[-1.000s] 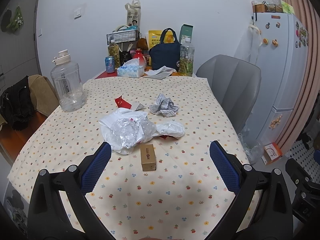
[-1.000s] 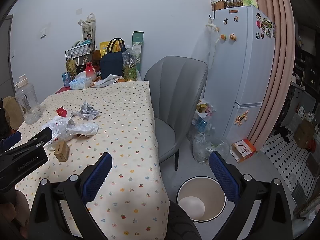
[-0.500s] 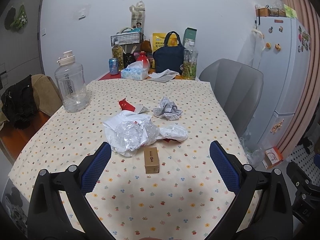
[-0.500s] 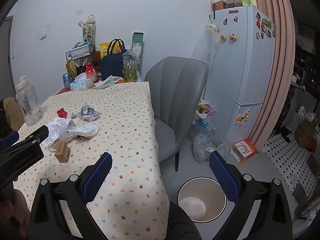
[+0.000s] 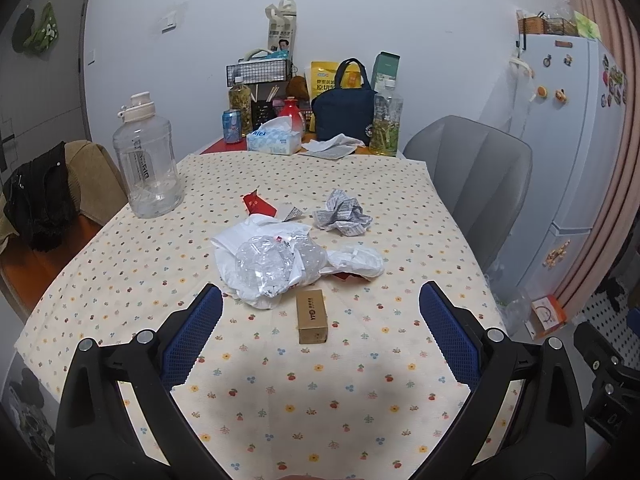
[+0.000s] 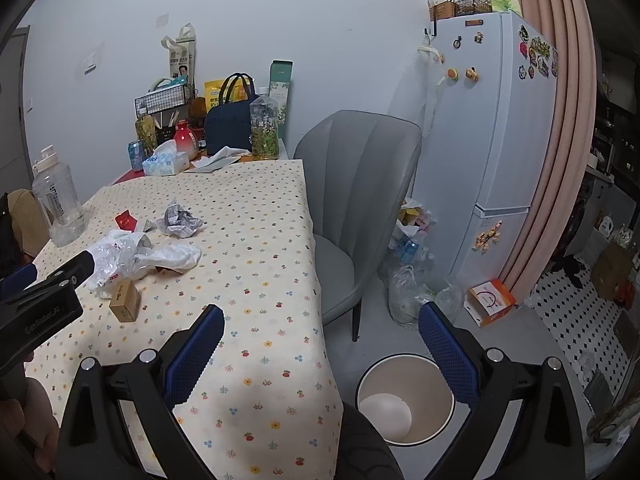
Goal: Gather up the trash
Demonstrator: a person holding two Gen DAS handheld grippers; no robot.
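The left gripper [image 5: 320, 332] hangs over the near edge of the table [image 5: 120, 272], fingers spread wide and empty — and the small brown box [image 5: 312, 315] lies dead ahead between them, long axis running near to far. Just beyond it sits the crumpled plastic heap [image 5: 272, 264]. The right gripper [image 6: 320, 348] is parted too, holding nothing, further right over the table edge — the white bin [image 6: 404, 396] waits on the floor below it. Left looks nearer.
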